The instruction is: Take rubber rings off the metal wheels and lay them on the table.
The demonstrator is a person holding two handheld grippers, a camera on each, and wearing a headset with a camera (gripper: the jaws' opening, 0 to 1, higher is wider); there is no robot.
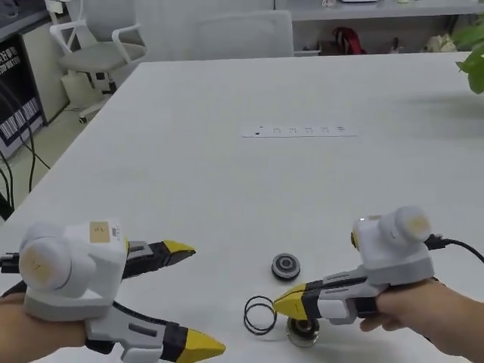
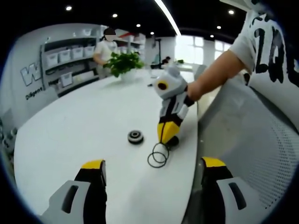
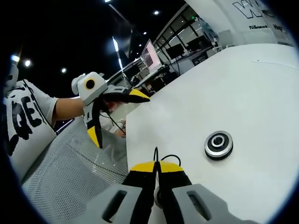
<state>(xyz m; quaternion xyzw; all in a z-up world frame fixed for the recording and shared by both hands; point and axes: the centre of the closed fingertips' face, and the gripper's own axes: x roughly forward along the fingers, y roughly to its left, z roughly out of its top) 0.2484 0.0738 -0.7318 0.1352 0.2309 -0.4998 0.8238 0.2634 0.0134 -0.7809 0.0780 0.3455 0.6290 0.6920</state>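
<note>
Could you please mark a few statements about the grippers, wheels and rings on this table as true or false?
1. The left gripper has its jaws open. True.
2. The right gripper is spread wide open. False: its jaws are shut, yellow tips together.
3. The two metal wheels are stacked on each other. False: one metal wheel lies alone on the table, and the other wheel sits under the right gripper.
4. Black rubber rings lie on the table beside the right gripper's tip. True.
5. A plant stands between the two grippers. False: the plant is at the table's far right edge.
</note>
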